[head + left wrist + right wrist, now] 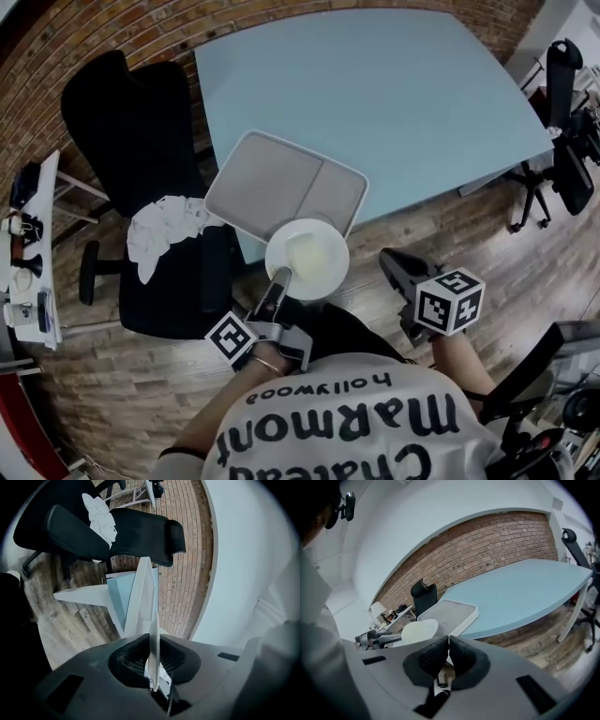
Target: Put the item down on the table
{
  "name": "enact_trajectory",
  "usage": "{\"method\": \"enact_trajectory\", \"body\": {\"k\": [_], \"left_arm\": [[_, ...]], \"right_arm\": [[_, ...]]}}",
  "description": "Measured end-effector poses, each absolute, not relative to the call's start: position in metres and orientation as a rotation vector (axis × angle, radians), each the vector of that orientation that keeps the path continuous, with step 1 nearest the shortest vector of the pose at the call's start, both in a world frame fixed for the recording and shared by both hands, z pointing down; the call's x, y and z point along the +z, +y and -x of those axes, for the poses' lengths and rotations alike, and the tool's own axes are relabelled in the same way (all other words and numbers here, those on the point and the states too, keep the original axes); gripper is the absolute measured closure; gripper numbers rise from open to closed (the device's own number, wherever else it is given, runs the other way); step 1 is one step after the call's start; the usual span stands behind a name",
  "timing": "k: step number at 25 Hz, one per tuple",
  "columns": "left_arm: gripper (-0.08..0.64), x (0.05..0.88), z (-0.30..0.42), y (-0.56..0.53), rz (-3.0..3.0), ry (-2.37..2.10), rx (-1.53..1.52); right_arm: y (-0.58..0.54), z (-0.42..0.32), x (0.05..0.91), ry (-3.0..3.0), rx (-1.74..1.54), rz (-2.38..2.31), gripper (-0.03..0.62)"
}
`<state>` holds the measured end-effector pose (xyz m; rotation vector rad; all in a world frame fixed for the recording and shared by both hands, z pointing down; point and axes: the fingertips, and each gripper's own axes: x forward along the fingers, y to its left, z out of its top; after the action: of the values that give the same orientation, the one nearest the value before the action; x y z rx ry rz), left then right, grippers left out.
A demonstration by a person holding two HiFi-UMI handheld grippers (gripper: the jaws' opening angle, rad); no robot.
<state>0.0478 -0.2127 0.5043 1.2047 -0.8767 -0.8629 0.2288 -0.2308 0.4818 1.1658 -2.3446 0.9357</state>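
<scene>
Plate (309,262) held aloft at the near edge of a pale blue table (394,94), its rim pinched in the left gripper (280,276), whose jaws are clamped nearly flat on the thin edge nearest the person. The white dish hangs roughly level, its far side over the near corner of a grey two-part tray (281,178). The tray sits on the table's corner and juts past it. Whether plate and tray touch cannot be told. The right gripper (388,260) hangs off to the side above the wooden floor (487,244), jaws closed on nothing, well apart from the plate. A black chair (141,131) with a white cloth (164,230) on its seat stands left of the table.

The plate looks stiff, smooth-glazed and breakable, probably ceramic, with real weight for a one-sided grip. Held at the rim alone, it is likely to lever downward and could slip from the pads. The rim is the only place thin enough for the jaws, and the present hold there appears sound. Setting it down will likely call for a low, level approach onto bare tabletop beyond the tray, letting the base land flat before the jaws part.
</scene>
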Motion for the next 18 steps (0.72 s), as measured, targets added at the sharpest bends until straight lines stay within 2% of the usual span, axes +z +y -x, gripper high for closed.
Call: {"method": "enact_trajectory", "body": {"k": [18], "left_arm": [[0.531, 0.535, -0.054, -0.234, -1.003, -1.071, -0.8]], "right_arm": [[-0.253, -0.246, 0.481, -2.386, 0.899, -1.066, 0.581]]}}
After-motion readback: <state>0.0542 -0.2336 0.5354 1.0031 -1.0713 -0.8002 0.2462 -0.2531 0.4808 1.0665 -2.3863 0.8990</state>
